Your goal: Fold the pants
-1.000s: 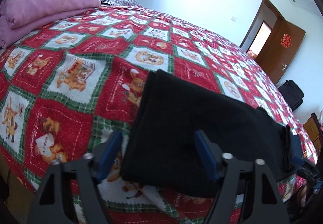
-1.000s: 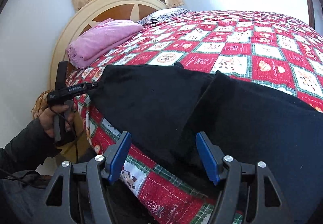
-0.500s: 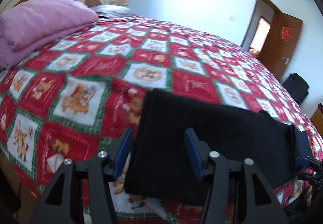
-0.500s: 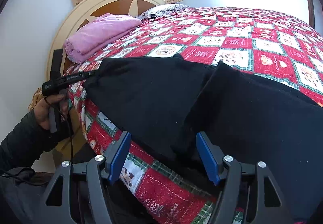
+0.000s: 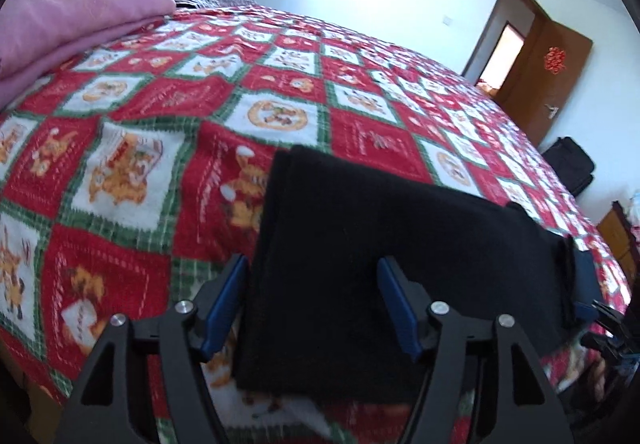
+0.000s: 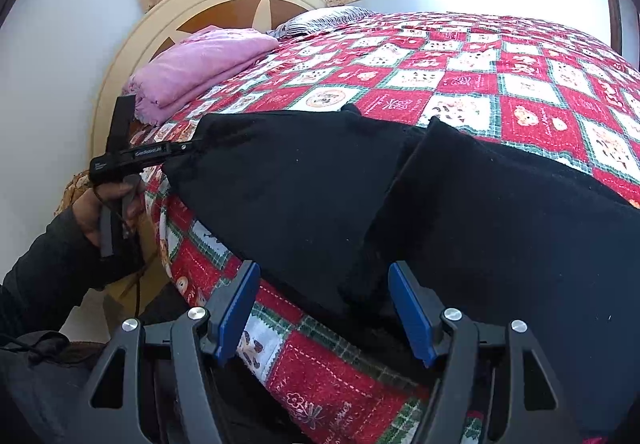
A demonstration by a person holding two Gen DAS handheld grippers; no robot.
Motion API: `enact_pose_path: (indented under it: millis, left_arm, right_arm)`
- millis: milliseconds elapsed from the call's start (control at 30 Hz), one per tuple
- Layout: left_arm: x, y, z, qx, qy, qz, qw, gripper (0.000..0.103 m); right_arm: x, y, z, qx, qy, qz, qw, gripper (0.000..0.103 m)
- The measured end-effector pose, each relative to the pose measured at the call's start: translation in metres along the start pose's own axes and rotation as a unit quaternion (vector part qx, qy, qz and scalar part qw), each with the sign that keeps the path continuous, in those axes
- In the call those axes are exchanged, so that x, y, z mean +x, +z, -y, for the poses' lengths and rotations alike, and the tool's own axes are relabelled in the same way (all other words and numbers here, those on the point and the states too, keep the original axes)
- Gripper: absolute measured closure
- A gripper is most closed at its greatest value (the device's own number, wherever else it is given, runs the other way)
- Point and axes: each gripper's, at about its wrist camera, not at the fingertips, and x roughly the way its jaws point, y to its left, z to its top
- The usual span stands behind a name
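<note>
Black pants (image 5: 384,264) lie folded lengthwise on the red patchwork bedspread (image 5: 200,116), near its front edge. My left gripper (image 5: 312,304) is open, its blue fingers astride the pants' near-left corner, just above the cloth. In the right wrist view the pants (image 6: 328,188) spread across the bed with a raised fold (image 6: 500,228) at right. My right gripper (image 6: 324,308) is open over the pants' near edge, holding nothing. The left gripper (image 6: 184,150) shows there at the pants' far-left corner, held by a hand.
A folded pink blanket (image 5: 68,16) lies by the cream headboard (image 6: 216,4), with a striped pillow (image 6: 320,20) behind. A brown door (image 5: 556,72) and a dark bag (image 5: 568,164) stand at the far right. The bed edge drops off just before both grippers.
My left gripper has moved closer and lower to the pants' left corner; its fingers narrowed half a second ago and are wide again. The right gripper has barely moved.
</note>
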Motion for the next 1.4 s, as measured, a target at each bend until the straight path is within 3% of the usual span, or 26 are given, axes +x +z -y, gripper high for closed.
enact_pose_path:
  millis: [200,367,467,600,833,967,1400]
  left_arm:
    - [-0.003,-0.001,-0.004,-0.006,-0.007,0.006,0.9999,0.048]
    - [-0.008,0.000,0.010,0.013,0.022,0.003,0.9997,0.061]
    - [-0.006,0.001,0.004,0.009,0.018,0.004,0.9998,0.063]
    - [-0.015,0.000,-0.008,-0.025,-0.031,0.017,0.9990,0.087]
    - [-0.037,0.007,-0.001,-0.035,-0.072,0.036,0.9962,0.089]
    - [-0.051,0.013,0.006,-0.056,-0.129,0.053,0.9886,0.089]
    - [-0.075,0.030,0.085,0.001,-0.200,0.079,0.9766,0.090]
  right_arm:
    - [0.003,-0.002,-0.002,-0.003,-0.003,-0.002,1.000,0.035]
    - [0.003,-0.002,-0.002,-0.001,-0.003,-0.002,1.000,0.035]
    - [0.003,-0.003,-0.002,-0.002,-0.004,-0.002,1.000,0.035]
    - [0.001,-0.002,-0.001,-0.001,-0.005,0.002,1.000,0.035]
    - [-0.006,0.003,0.008,0.019,-0.015,0.016,1.000,0.035]
    - [-0.013,0.006,0.014,0.031,-0.021,0.027,0.999,0.035]
    - [-0.067,0.019,0.045,0.085,-0.054,0.088,0.991,0.035]
